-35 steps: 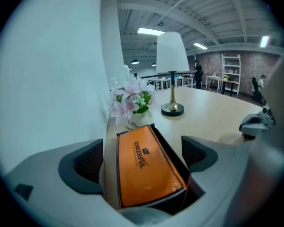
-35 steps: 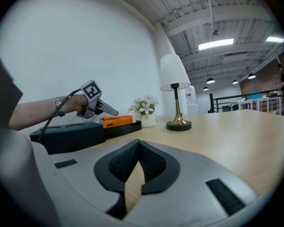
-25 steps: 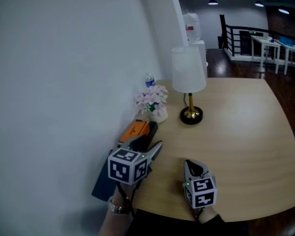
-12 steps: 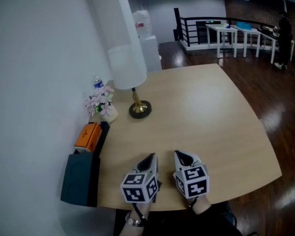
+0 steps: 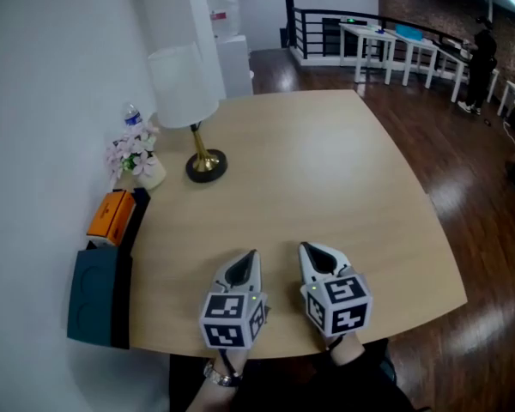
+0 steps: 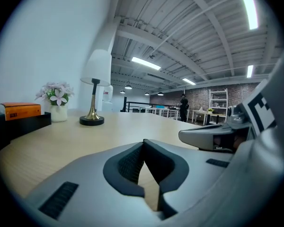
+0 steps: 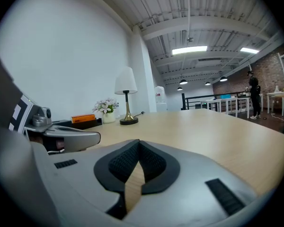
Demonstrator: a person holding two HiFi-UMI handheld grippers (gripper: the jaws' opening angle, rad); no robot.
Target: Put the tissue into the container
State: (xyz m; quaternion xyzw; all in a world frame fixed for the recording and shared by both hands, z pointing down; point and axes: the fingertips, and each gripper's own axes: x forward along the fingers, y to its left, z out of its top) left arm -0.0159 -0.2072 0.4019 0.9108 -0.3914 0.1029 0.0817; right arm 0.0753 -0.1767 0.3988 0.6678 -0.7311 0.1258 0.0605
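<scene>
Left tool (image 5: 247, 260): jaws fully closed, pads meeting at the tips, nothing between them; it sits low over the near edge of the bench (image 5: 326, 170), about 6 o'clock from where I stand.
Right tool (image 5: 313, 254): jaws also pressed together and empty, just beside the left one.
Tissue: no loose tissue is visible anywhere. My reading is that the orange box (image 5: 110, 215) at 9 o'clock is the tissue pack. It is well apart from both tools.
Container, teal (image 5: 90, 294): a dark teal box at 8 o'clock, at the bench's left edge by the wall. Its inside does not show from any view, so I cannot tell what it holds.
Container, tray (image 5: 140, 206): a dark tray just beyond the teal box; the orange box lies in it.
Risk 1: both tools are closed, so a reach made like this would shove the orange box rather than take it.
Risk 2: the tray wall stands close around the box. A jaw may catch on it and drag the tray along.
Risk 3: the flower vase (image 5: 137, 157) and lamp (image 5: 184, 84) stand near, at 10 o'clock. A wide swing could tip them.
Risk 4: the teal box sits at the bench edge, and a nudge during the drop could push it off.
</scene>
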